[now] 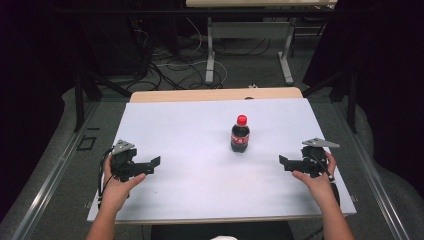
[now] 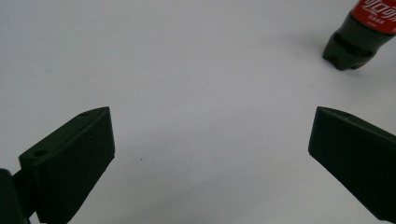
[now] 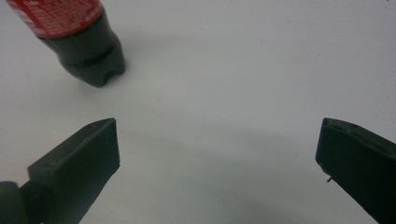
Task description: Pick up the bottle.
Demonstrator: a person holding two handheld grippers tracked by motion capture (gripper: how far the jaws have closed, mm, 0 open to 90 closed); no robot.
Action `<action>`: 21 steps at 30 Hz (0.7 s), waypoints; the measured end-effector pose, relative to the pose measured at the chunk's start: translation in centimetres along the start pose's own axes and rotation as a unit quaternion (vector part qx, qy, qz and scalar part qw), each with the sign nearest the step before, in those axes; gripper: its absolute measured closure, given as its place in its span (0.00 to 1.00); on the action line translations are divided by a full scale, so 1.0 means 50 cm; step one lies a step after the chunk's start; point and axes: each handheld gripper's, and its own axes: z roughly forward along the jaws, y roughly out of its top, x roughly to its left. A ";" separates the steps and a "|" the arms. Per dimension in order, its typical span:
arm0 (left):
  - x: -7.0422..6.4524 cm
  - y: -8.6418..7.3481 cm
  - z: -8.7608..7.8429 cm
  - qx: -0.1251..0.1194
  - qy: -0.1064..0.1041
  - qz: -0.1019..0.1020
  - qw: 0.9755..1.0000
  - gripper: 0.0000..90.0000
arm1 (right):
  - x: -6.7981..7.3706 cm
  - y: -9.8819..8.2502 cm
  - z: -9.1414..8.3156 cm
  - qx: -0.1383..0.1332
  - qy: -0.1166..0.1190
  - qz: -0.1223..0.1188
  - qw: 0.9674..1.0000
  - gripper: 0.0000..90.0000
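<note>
A small cola bottle with a red cap and red label stands upright on the white table, a little right of centre. My left gripper rests low at the table's left side, held by a hand, its jaws wide apart and empty. My right gripper sits at the right side, also open and empty. The bottle's dark base shows at the top right of the left gripper view, well beyond the open left gripper. Closer in the right gripper view, the bottle stands at the top left, ahead of the open right gripper.
The white sheet covers a wooden tabletop whose far edge shows. Beyond it on the floor lie cables and the legs of another table. Metal rails run along both sides.
</note>
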 end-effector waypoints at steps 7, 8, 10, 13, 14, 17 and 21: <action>-0.029 0.014 -0.011 -0.007 -0.020 0.004 1.000 0.01 | 0.056 0.036 -0.001 -0.011 0.027 -0.047 0.998 0.00; -0.033 0.015 -0.011 -0.008 -0.022 0.000 1.000 0.01 | 0.062 0.042 0.003 -0.015 0.034 -0.054 0.998 0.00; -0.041 0.016 -0.012 -0.012 -0.022 0.002 1.000 0.01 | 0.071 0.047 0.006 -0.018 0.033 -0.058 0.998 0.01; -0.051 0.018 -0.014 -0.011 -0.022 0.012 1.000 0.01 | 0.089 0.062 0.014 -0.020 0.047 -0.067 0.996 0.02; -0.053 0.019 -0.015 -0.010 -0.022 0.015 1.000 0.02 | 0.102 0.071 0.025 -0.020 0.057 -0.069 0.996 0.02; -0.058 0.020 -0.014 -0.010 -0.023 0.018 1.000 0.02 | 0.113 0.077 0.037 -0.016 0.060 -0.080 0.995 0.02; -0.063 0.019 -0.011 -0.006 -0.026 0.021 0.999 0.02 | 0.131 0.090 0.062 -0.007 0.065 -0.100 0.993 0.04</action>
